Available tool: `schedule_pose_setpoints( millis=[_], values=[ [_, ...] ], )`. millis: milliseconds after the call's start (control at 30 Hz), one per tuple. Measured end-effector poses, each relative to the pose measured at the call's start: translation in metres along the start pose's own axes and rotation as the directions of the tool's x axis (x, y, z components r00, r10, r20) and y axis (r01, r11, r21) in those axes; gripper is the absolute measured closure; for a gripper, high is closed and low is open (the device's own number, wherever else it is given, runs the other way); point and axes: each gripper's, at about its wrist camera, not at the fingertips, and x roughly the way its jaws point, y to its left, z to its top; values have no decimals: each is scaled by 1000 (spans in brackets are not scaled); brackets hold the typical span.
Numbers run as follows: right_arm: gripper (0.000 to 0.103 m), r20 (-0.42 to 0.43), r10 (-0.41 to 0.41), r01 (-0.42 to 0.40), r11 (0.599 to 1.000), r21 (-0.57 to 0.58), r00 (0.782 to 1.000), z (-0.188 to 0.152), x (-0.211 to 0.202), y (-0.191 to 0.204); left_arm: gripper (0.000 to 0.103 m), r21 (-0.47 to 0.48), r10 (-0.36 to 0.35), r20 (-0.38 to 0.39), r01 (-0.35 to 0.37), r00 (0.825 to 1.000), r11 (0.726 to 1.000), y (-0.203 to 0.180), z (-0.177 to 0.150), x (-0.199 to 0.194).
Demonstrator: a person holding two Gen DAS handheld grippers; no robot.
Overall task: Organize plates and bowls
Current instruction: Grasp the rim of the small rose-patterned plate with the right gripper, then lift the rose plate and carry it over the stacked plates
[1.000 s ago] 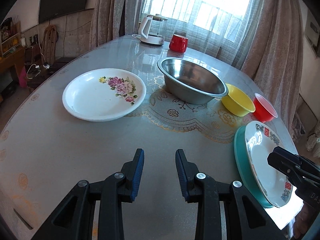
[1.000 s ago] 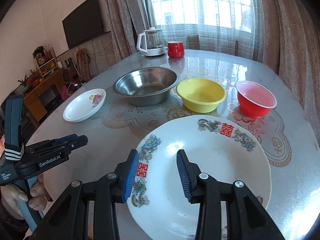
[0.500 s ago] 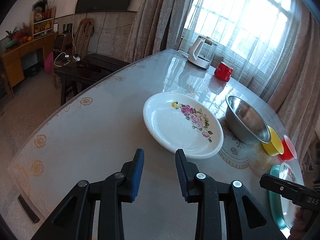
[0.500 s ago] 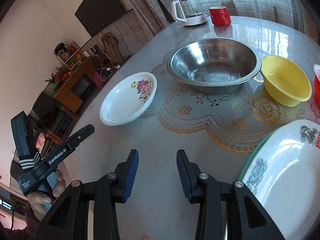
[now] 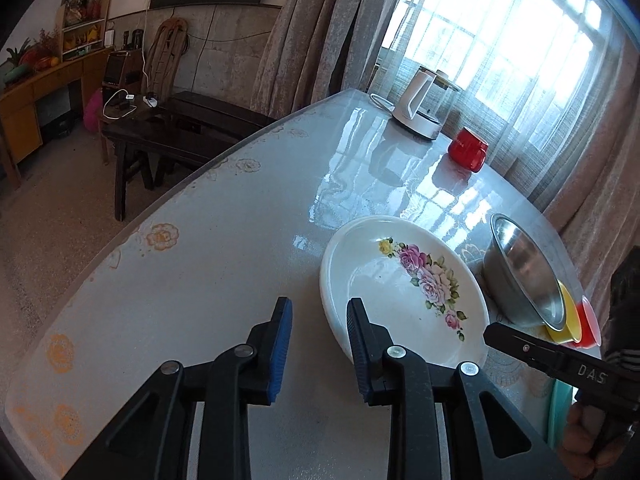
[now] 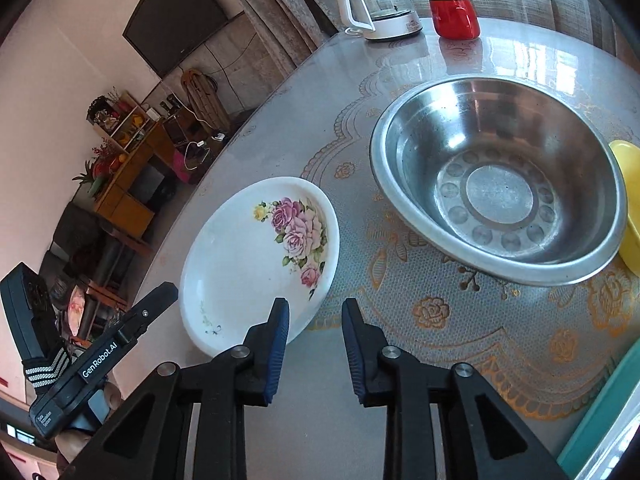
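Note:
A white floral plate (image 5: 400, 292) (image 6: 248, 264) lies flat on the table. My left gripper (image 5: 319, 312) hovers at its near left rim, and that rim runs just inside the right finger. My right gripper (image 6: 315, 312) hovers at the plate's near right rim, with the rim showing in the gap. The jaws of both grippers are closing, and no pad presses on the plate. Right of the plate stands a steel bowl (image 5: 524, 276) (image 6: 500, 184). Beyond it are a yellow bowl (image 5: 564, 332) (image 6: 630, 200) and a red bowl (image 5: 590, 324).
A teal plate (image 5: 560, 412) (image 6: 600, 412) lies at the near right. A white kettle (image 5: 424, 108) (image 6: 376, 0) and a red mug (image 5: 468, 150) (image 6: 454, 16) stand at the far end. The table edge (image 5: 160, 216) curves past on the left, with a dark bench beyond.
Both grippers have swung left, away from the stacked plates at the near right, and come up to the floral plate from either side. Their jaws stand narrower than before.

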Motion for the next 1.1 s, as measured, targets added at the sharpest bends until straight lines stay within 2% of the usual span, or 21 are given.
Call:
schedule_pose_setpoints(
  millis=[67, 233, 400, 467, 733, 967, 1100],
  values=[
    [77, -3, -14, 14, 1000, 8, 1000, 6, 9, 0, 74, 4, 17, -22, -17, 1000, 1000, 0, 4, 11],
    [81, -7, -35, 35, 999, -2, 999, 11, 26, -2, 74, -16, -4, -49, 3, 999, 1000, 4, 10, 30],
    [86, -3, -63, 62, 996, -69, 998, 11, 27, 9, 89, 13, -21, -59, 22, 998, 1000, -5, 10, 37],
    [86, 1, -74, 73, 994, -79, 997, 10, 27, 12, 89, 46, 7, -44, -5, 999, 999, -12, 7, 34],
    [86, -36, -84, 80, 991, -104, 996, -13, 7, 7, 89, 108, -1, -60, 7, 998, 994, -24, -26, 7],
    [86, -46, -84, 78, 989, -123, 995, -42, -23, 3, 87, 145, -46, -77, 57, 996, 988, -35, -66, -25],
    [83, -49, -61, 54, 990, -129, 997, -52, -29, -2, 85, 151, -80, -51, 87, 995, 985, -34, -80, -36]
  ],
)
